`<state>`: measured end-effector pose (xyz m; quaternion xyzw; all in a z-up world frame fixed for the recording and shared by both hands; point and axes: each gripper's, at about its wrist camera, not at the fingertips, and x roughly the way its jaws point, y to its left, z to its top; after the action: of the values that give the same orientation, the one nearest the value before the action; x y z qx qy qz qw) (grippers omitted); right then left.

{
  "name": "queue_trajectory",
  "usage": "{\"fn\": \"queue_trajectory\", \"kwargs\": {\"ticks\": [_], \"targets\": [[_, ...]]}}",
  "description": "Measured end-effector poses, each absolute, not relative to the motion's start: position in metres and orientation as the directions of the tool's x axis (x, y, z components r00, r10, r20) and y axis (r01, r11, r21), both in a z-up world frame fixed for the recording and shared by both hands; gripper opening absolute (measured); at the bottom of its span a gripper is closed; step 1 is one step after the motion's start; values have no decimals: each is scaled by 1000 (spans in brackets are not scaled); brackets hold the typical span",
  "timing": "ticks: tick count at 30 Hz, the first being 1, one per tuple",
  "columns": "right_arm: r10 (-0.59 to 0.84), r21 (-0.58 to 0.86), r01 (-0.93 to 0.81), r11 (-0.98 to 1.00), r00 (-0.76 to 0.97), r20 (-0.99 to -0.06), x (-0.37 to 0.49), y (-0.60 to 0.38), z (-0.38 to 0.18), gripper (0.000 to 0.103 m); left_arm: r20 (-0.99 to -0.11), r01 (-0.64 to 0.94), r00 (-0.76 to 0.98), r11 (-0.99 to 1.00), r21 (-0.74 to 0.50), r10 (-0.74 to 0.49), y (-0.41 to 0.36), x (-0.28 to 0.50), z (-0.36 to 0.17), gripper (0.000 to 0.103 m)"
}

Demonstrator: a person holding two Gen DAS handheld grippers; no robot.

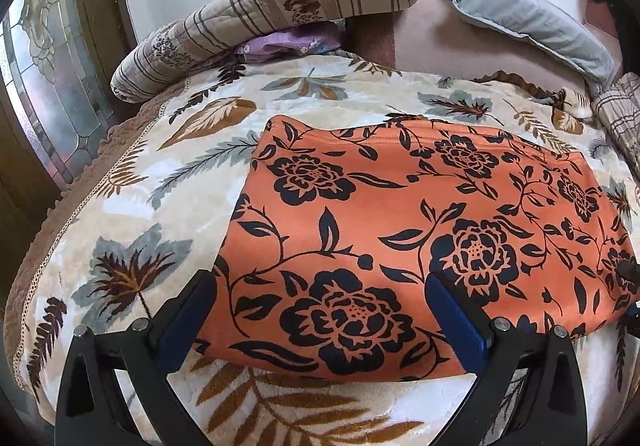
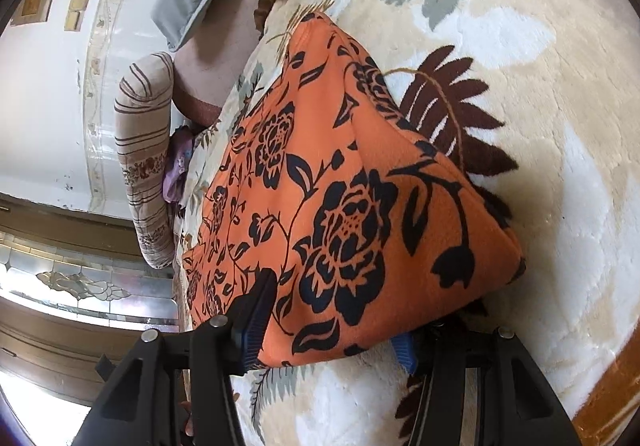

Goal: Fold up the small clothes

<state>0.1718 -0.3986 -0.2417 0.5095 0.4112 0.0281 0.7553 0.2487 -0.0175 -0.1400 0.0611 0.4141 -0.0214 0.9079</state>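
An orange garment with black flowers [image 1: 420, 230] lies folded flat on a leaf-patterned blanket [image 1: 132, 206]. My left gripper [image 1: 320, 318] is open over its near left corner, one finger beside the edge and one over the cloth. In the right wrist view the garment [image 2: 340, 186] has its near corner raised between the fingers of my right gripper [image 2: 332, 318]. The upper finger [image 2: 256, 310] lies on the cloth and the lower one [image 2: 404, 350] is under it, with a wide gap between them.
A striped rolled quilt [image 1: 260, 18] and a grey pillow [image 1: 528, 18] lie at the bed's head by a white wall. A purple cloth [image 1: 288, 42] is tucked under the quilt. A glass-panelled door [image 1: 48, 106] stands left of the bed.
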Motion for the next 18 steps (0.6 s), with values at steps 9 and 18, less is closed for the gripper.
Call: {"fn": "queue_trajectory", "kwargs": {"ticks": [9,18], "targets": [[456,793,370,485,666,-590,171,-398,-242,56,-753,85,657,990,108,26,-18,247,-142,103],[452,793,372,482,670,-589,169,-399,-242,56,-761,77,648,991,111,35,-16,248,-146,103]]}}
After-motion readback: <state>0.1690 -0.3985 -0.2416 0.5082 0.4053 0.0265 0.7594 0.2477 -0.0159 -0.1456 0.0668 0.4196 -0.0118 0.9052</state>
